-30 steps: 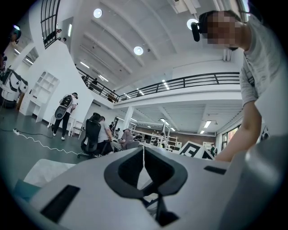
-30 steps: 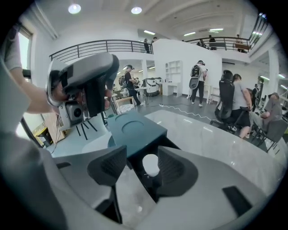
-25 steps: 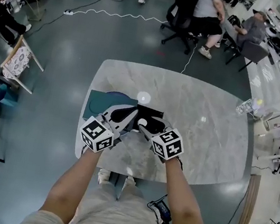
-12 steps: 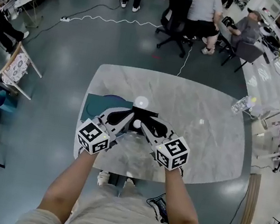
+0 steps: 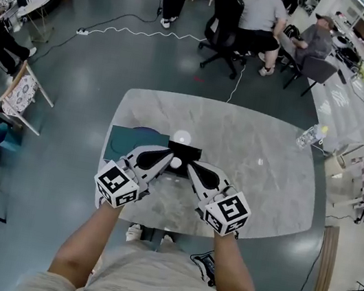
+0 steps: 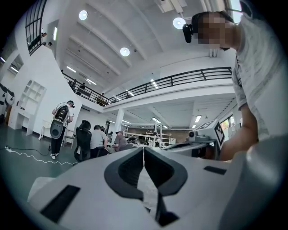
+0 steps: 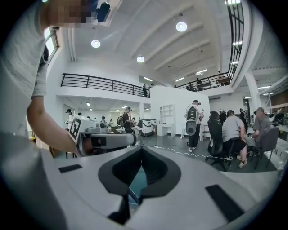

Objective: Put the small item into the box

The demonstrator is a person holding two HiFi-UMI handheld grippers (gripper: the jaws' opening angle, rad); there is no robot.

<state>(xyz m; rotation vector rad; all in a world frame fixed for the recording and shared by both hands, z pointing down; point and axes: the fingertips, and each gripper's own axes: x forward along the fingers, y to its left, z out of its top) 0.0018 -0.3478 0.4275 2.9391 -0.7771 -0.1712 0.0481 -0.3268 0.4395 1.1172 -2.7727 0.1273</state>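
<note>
A small white round item (image 5: 176,163) shows at the near part of the black box (image 5: 185,151) on the marble table (image 5: 266,184). In the head view it sits between the tips of my two grippers, and neither one holds it. My left gripper (image 5: 168,154) is shut, and its tips (image 6: 143,149) meet with nothing between them. My right gripper (image 5: 191,166) has just been closing and is now shut and empty, its tips (image 7: 141,149) together. Both grippers point level above the table. Each shows in the other's view: the left gripper (image 7: 104,139) and the right gripper (image 6: 208,134).
A second white round thing (image 5: 182,136) lies just beyond the box. A teal mat (image 5: 122,139) with a bluish round object (image 5: 147,130) is to the left. A clear bottle (image 5: 307,136) stands at the table's far right corner. Seated people and chairs are beyond the table.
Both grippers have lifted away from the box, the right one more. The right jaws, open a second ago, have shut on nothing. The white item stays at the box.
</note>
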